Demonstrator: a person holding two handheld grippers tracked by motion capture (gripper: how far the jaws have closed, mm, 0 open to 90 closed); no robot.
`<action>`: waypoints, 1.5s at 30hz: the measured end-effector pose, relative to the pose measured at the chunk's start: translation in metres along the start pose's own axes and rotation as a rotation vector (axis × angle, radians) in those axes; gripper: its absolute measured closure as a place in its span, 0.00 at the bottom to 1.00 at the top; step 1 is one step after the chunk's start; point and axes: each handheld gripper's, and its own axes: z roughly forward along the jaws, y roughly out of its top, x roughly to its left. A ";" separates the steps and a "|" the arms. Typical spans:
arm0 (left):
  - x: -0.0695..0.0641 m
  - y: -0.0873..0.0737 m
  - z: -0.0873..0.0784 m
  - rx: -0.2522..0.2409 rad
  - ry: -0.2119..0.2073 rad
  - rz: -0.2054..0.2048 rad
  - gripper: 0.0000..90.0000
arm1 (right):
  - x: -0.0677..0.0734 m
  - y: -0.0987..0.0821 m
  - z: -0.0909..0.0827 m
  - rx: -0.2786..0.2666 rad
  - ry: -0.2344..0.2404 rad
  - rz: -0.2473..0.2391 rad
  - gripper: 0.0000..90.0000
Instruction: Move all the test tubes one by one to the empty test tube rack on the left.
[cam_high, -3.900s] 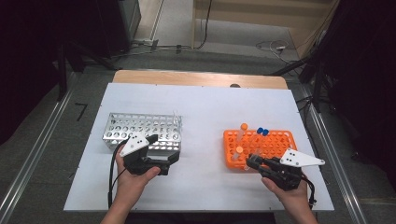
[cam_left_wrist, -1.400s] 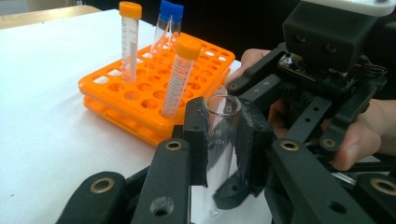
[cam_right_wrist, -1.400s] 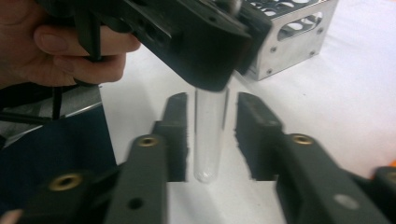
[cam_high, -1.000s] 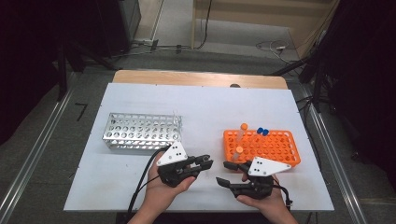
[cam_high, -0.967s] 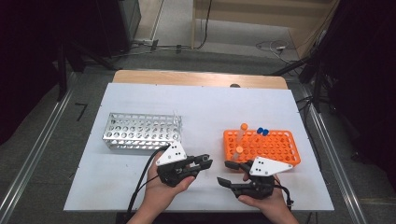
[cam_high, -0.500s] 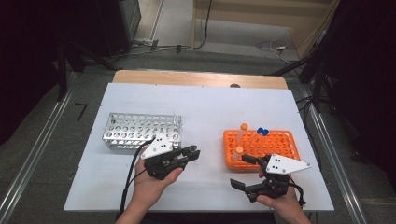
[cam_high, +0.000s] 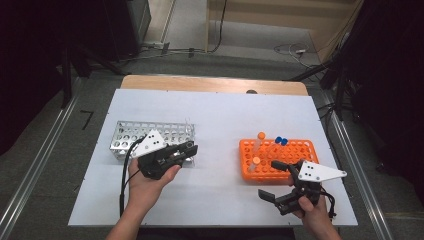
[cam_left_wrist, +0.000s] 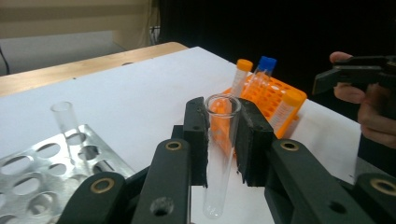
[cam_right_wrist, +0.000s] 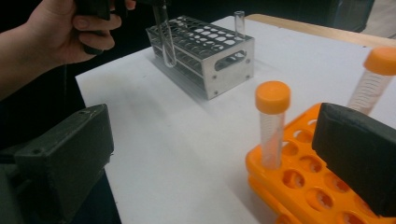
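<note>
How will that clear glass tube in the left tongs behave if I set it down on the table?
The clear tube looks empty and thin-walled, so probably light and fragile. Its smooth sides between the left tongs' pads may slip. With a rounded bottom it likely won't stand, and would roll; the metal rack seems safer.

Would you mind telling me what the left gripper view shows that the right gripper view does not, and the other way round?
Left gripper view alone: the blue-capped tubes in the orange rack, and the open rim of the clear glass tube clamped between the left gripper jaws.

Right gripper view alone: the right gripper with its jaws wide apart, and the metal rack's solid side wall.

Both: the metal rack, its standing clear tube, orange-capped tubes, and the white table.
</note>
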 end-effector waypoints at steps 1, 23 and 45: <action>0.003 0.001 -0.001 0.002 0.011 -0.003 0.85 | -0.001 -0.001 -0.001 0.003 -0.006 0.004 0.00; 0.059 0.018 0.013 -0.020 0.186 -0.035 0.85 | -0.030 -0.010 -0.017 -0.018 -0.059 0.043 0.00; 0.090 0.023 0.045 -0.045 0.280 -0.070 0.85 | -0.034 -0.013 -0.016 -0.001 -0.058 0.055 0.00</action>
